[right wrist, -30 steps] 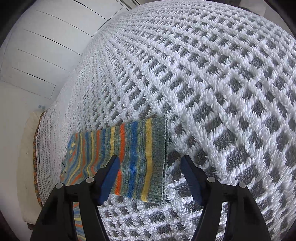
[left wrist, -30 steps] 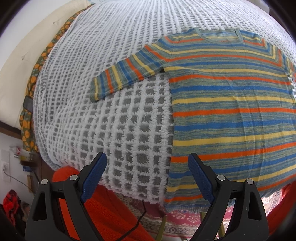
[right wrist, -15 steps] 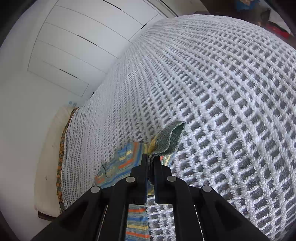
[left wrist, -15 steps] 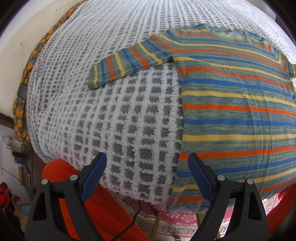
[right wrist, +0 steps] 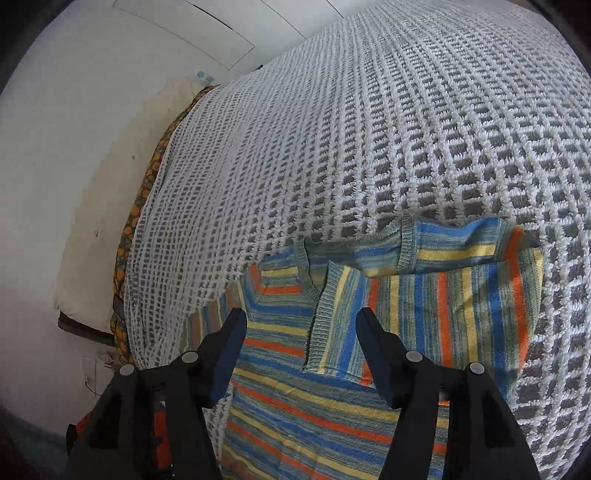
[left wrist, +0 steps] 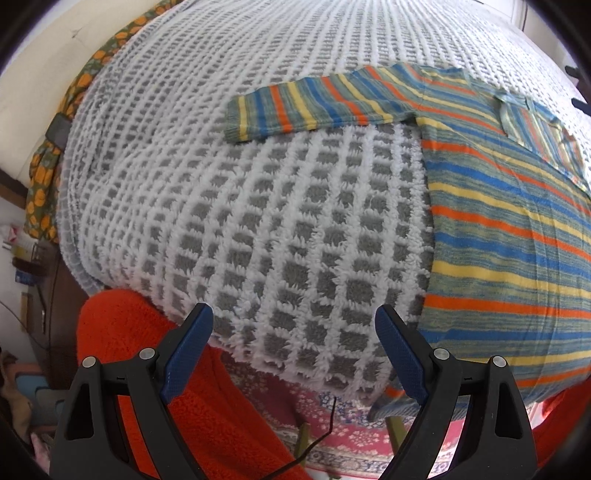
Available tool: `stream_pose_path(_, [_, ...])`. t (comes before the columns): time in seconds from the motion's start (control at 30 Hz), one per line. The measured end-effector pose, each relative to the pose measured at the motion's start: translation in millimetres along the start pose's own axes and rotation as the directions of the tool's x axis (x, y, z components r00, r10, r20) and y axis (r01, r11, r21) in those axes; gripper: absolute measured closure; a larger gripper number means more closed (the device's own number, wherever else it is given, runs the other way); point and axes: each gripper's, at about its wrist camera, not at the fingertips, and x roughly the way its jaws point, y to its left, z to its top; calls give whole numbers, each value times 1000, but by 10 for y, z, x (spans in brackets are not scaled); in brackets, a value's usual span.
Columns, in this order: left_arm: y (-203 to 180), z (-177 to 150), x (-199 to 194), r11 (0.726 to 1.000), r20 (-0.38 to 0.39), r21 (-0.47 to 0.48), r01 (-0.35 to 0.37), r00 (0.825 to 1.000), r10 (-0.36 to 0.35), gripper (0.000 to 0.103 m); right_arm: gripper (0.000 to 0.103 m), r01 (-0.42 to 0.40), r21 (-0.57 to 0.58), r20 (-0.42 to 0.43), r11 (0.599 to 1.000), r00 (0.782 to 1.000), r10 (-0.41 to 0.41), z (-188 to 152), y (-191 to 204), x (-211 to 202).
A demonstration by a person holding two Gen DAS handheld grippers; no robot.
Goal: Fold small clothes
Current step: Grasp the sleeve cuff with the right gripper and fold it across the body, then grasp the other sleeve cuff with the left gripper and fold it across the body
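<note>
At the lower left of the left wrist view, your left claw (left wrist: 293,347) stands wide open and empty over the white and grey blanket (left wrist: 258,206) on the bed. The striped sweater (left wrist: 509,236) lies flat at the right, one sleeve (left wrist: 317,107) stretched left. In the right wrist view, your right claw (right wrist: 301,325) is opening, nothing pinched, above the folded-in sleeve (right wrist: 424,317).

Looking like a bedroom in a home. Showing a big bed under a fluffy white and grey checked blanket (left wrist: 280,229), an orange-flowered sheet (left wrist: 48,173) peeking out at its edge, white cupboard doors (right wrist: 207,29) on the wall behind, and a pink flowery rug (left wrist: 354,439) lying on the floor.
</note>
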Motion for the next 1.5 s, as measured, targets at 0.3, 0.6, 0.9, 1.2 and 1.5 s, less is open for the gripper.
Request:
stream_pose_path(0.3, [-74, -14, 140, 1000, -27, 28, -6, 1000, 7, 11, 69, 363, 189, -177, 912, 927, -332, -323, -1384, 353])
stream_pose_path(0.6, [-58, 13, 330, 998, -73, -2, 66, 995, -66, 11, 38, 355, 64, 80, 933, 930, -359, -817, -857, -625])
stream_pose_path(0.9, [91, -49, 429, 991, -84, -41, 127, 988, -130, 11, 24, 404, 27, 248, 914, 883, -398, -1931, -130, -954])
stream_pose_path(1.2, [948, 504, 657, 874, 35, -191, 447, 893, -449, 10, 24, 375, -36, 288, 926, 892, -350, -2545, 536, -798])
stream_pose_path(1.5, [1878, 1456, 1397, 627, 188, -418, 657, 738, -648, 21, 24, 369, -145, 267, 918, 908, -323, -2566, 880, -547])
